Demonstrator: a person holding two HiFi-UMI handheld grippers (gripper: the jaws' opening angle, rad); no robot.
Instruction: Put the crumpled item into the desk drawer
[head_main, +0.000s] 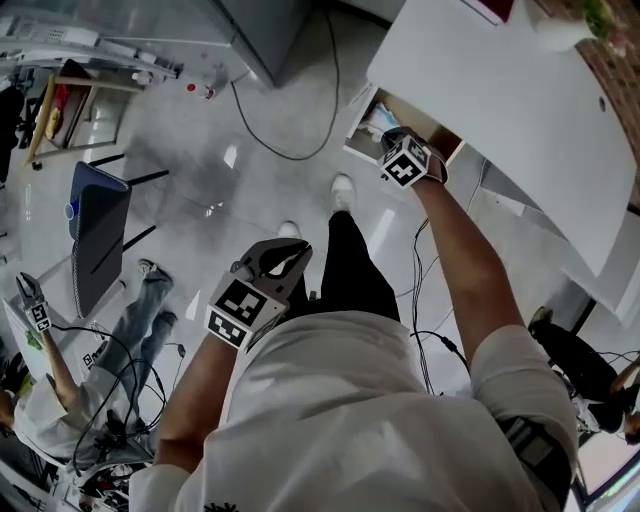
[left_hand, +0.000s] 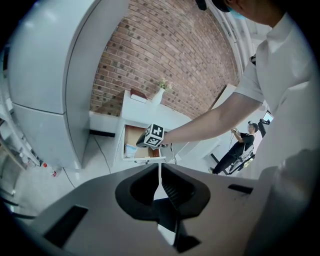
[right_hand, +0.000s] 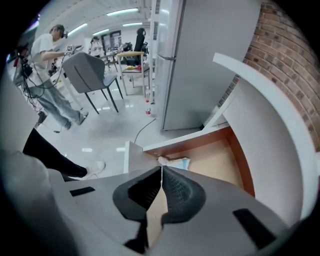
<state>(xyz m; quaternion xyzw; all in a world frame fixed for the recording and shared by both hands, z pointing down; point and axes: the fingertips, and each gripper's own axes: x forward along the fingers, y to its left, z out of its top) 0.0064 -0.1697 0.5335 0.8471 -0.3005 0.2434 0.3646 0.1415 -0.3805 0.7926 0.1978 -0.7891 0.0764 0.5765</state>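
The right gripper (right_hand: 161, 169) hangs right over the open drawer (right_hand: 220, 161), its 2 jaws pressed together with nothing between them. The crumpled item (right_hand: 176, 162) lies inside the drawer, on its floor near the front panel, just beyond the jaw tips. It looks like the drop is done.

The left gripper (left_hand: 160, 170) is well back from the drawer, close to the person's body, also closed and carrying nothing.

Now the risks. The item sits close to the drawer's front edge, and the right gripper is low above it. A careless pull-out could drag the item along or flick it over the front panel onto the floor below the drawer. It looks light, so it would shift easily. If the drawer gets pushed shut, a corner of the item sticking up near the front could catch under the desk (head_main: 500, 110) and jam.
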